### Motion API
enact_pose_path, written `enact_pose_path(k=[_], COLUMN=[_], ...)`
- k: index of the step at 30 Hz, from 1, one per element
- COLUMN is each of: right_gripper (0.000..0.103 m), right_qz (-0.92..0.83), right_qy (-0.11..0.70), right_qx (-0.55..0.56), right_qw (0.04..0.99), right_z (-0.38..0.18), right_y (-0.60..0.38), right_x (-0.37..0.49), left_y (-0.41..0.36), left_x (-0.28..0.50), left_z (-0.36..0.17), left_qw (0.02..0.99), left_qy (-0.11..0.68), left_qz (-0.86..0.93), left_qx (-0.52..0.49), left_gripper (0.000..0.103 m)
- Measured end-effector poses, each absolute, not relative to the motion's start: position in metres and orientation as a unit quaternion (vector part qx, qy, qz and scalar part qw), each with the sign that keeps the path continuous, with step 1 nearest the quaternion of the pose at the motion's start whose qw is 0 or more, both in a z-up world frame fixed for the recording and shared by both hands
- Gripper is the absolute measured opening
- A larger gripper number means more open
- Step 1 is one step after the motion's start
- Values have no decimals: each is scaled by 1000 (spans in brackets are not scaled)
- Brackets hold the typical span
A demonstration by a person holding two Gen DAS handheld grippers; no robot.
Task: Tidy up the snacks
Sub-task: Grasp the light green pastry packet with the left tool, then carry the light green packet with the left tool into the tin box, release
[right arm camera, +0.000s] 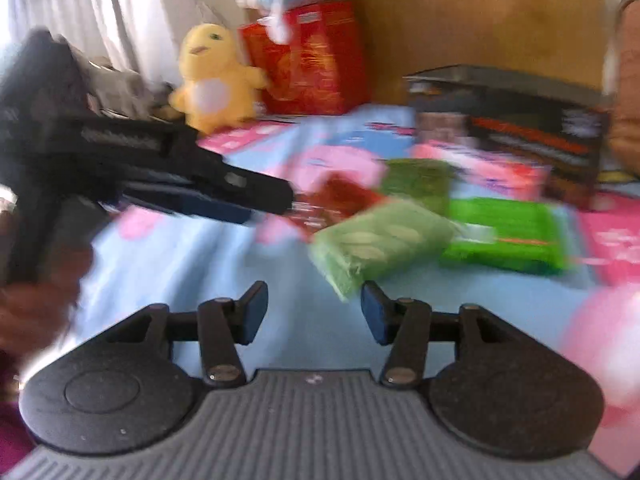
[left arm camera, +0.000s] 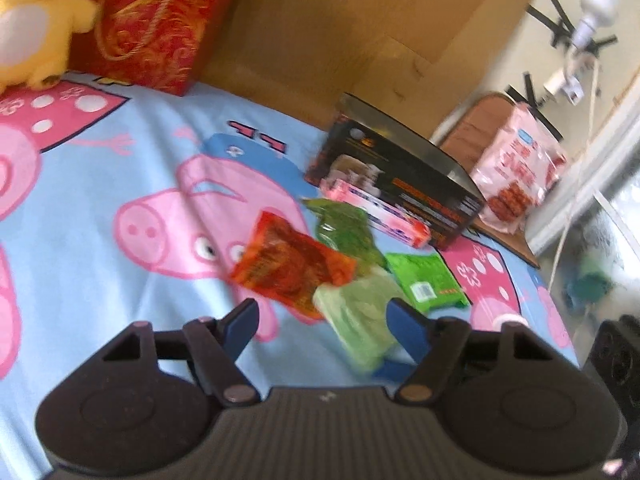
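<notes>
I'm working over a bed covered by a light blue sheet (left arm camera: 120, 320) printed with pink cartoon pigs. Behind it stands a brown cardboard wall, with a red gift bag (left arm camera: 156, 28) and a yellow plush chick (right arm camera: 212, 80) far ahead of my left gripper (left arm camera: 320, 320). A white bulb on a clamp hangs at the far right of the left view.

My left gripper's jaws stand apart; the pale green snack packet (left arm camera: 360, 320) lies between them, against the right-hand pad as far as I can tell, while the left pad is clear of it. Just ahead sit the orange-red packet (left arm camera: 288, 264), a dark green packet (left arm camera: 344, 228) and a bright green packet (left arm camera: 428, 280), clustered and partly overlapping. Beyond them a pink carton (left arm camera: 380, 212) leans along a black box (left arm camera: 400, 176), and a pink bag (left arm camera: 516, 176) stands further right.

My right gripper (right arm camera: 314, 312) is open and empty, the pale green packet just ahead of its fingertips.

Printing shows on the packets and box, but blur keeps me from reading any of it.
</notes>
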State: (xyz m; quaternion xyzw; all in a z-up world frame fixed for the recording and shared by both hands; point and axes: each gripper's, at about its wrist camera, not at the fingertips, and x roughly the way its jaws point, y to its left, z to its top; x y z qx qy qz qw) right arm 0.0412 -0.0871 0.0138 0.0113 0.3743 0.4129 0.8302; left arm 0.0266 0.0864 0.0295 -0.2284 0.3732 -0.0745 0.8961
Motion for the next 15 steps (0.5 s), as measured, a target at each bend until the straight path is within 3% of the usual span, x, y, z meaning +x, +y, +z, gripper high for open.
enact_pose_path(k=[5,12,14,15], right_gripper=[53,54,54,53], right_qz=[455,359,346,345], right_qy=[344,332,335,337], right_qx=[-33,-61,-81,-88], right_qw=[820,870,872,872], right_z=[26,27,22,19], right_y=[-77,-123,-118,-115], right_x=[28,43,51,54], left_y=[100,76,65,60], left_x=[25,43,48,53], left_z=[28,22,21,18], left_qw=[894,881,881,879], left_qy=[372,390,398,407], left_qz=[-74,-134,-139,-136], left_qx=[-239,-231,-216,-208], left_gripper=[72,72,59,47])
